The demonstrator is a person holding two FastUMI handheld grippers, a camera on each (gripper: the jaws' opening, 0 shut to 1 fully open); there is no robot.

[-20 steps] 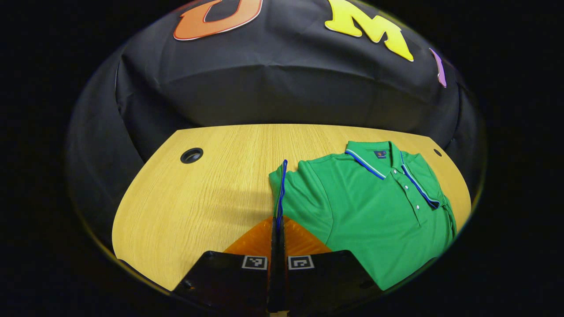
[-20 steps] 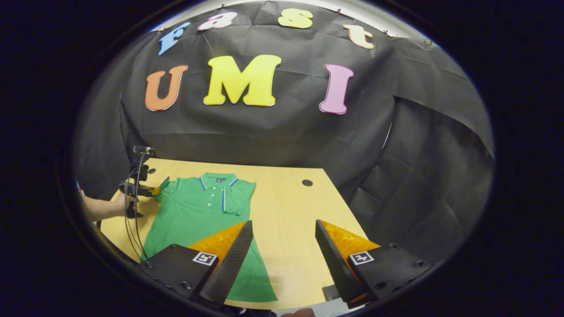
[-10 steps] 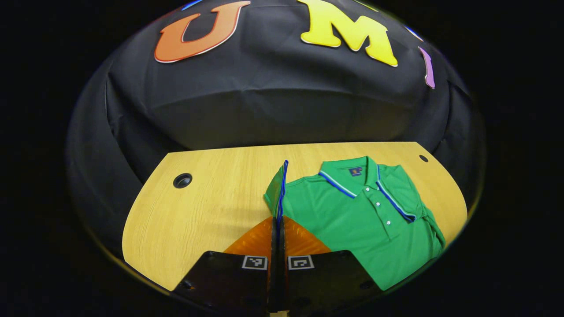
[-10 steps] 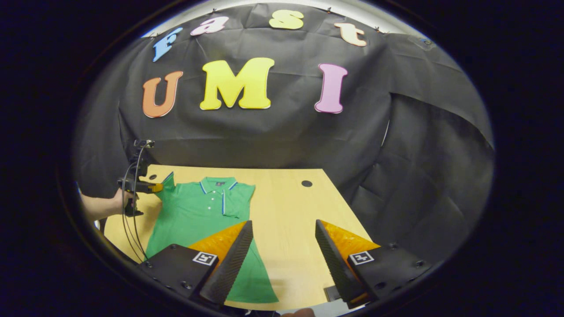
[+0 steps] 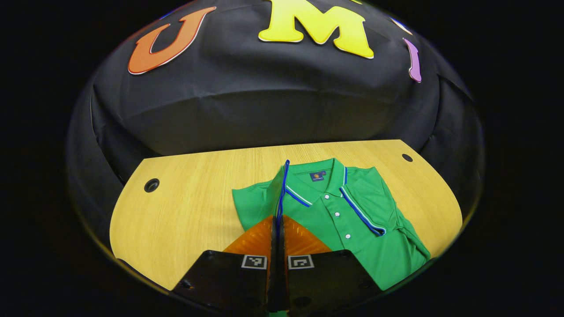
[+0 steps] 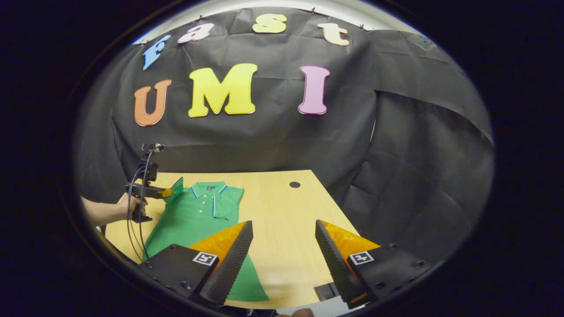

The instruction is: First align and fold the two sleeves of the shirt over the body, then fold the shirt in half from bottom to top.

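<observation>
Shirt hem cut off; fingers hide part.

wooden table, black cloth wall

A light wooden table with a straight grain is seen before the black cloth wall. Two round cable holes are set in its top, one near each far corner. A green shirt is spread directly on the table, its collar toward the wall, nearer the hole on the right in the left gripper view.
</observation>
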